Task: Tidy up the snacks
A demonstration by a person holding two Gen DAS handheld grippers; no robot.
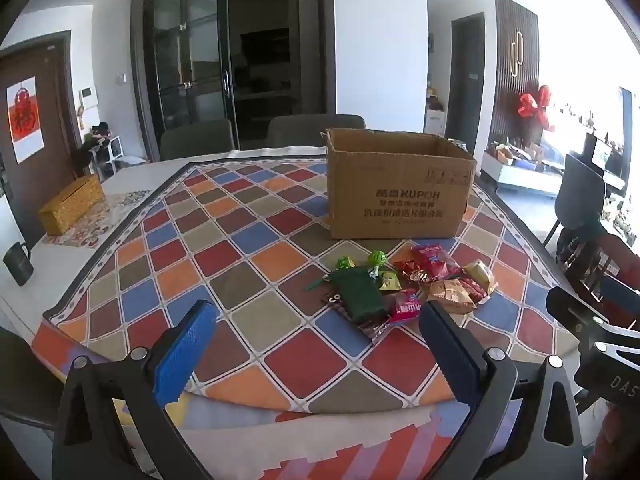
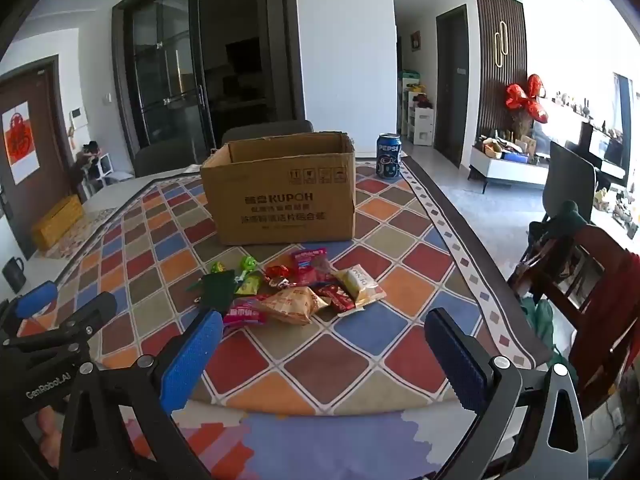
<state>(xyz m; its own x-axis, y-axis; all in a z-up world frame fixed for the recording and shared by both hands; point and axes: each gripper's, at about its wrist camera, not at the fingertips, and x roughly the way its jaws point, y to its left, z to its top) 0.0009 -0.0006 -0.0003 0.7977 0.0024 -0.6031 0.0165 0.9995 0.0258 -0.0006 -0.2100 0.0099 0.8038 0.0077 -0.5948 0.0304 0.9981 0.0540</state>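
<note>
Left gripper [image 1: 316,320] and right gripper [image 2: 322,330] both spread wide, holding nothing — snack pile [image 2: 298,286] lies just ahead of the fingertips, open cardboard box [image 2: 280,192] beyond it.

Matt cardboard box [image 2: 280,192], glossy wrappers [image 2: 304,288]

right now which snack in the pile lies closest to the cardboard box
The red packet at the pile's far edge, just in front of the cardboard box. The other wrappers lie nearer the grippers.
</note>
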